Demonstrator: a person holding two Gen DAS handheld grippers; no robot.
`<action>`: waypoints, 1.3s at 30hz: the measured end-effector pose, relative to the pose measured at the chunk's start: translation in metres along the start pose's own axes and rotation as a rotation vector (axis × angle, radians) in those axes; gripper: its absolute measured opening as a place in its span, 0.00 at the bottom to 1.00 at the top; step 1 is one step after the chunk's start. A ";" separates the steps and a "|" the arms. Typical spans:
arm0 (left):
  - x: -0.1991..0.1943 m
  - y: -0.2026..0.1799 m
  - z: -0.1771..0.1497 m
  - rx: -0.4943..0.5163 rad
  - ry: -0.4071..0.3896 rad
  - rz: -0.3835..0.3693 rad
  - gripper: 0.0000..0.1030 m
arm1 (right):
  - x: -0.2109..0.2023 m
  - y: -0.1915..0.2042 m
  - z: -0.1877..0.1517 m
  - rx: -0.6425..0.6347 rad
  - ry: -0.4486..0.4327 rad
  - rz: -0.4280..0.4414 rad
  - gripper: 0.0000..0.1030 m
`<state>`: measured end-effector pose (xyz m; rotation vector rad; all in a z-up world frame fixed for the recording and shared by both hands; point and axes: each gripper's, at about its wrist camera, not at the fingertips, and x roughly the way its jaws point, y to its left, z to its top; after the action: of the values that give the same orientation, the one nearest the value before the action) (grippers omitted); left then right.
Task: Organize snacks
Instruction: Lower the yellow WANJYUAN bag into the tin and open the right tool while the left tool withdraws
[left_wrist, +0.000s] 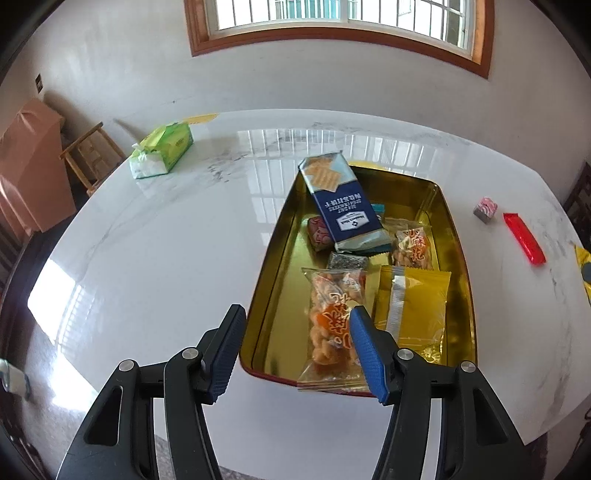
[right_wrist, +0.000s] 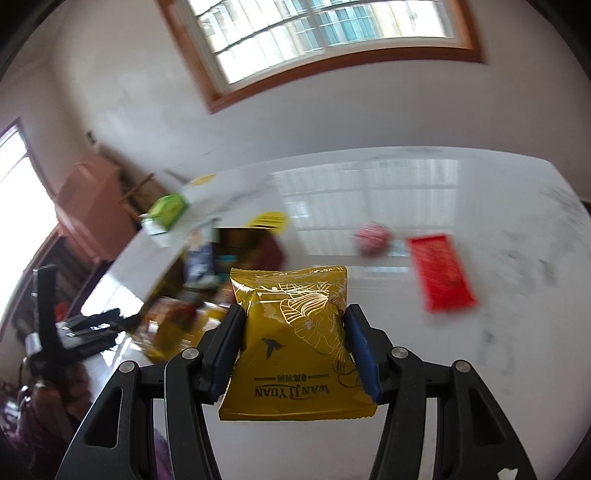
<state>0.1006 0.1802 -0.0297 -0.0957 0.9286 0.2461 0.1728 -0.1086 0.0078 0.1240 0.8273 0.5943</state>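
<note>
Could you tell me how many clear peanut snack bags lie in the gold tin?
2: one clear peanut bag at the gold tin's near end, another farther back beside the cracker pack. Others may hide underneath.

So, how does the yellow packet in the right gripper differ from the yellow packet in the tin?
The held yellow packet hangs clamped in the right gripper, showing its printed front; the yellow packet in the tin lies flat, seam side up, touched by no gripper. Both wrappers are shiny gold.
</note>
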 end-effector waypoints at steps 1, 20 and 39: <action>0.000 0.002 -0.001 -0.008 0.002 -0.001 0.58 | 0.008 0.011 0.005 -0.008 0.010 0.029 0.51; -0.022 0.016 -0.014 0.068 -0.039 0.124 0.92 | 0.144 0.093 0.037 -0.082 0.176 0.097 0.51; -0.021 0.028 -0.021 0.036 -0.057 0.018 0.92 | 0.170 0.104 0.036 -0.096 0.177 0.005 0.53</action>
<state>0.0654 0.1996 -0.0243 -0.0469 0.8769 0.2477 0.2410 0.0743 -0.0449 -0.0139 0.9680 0.6553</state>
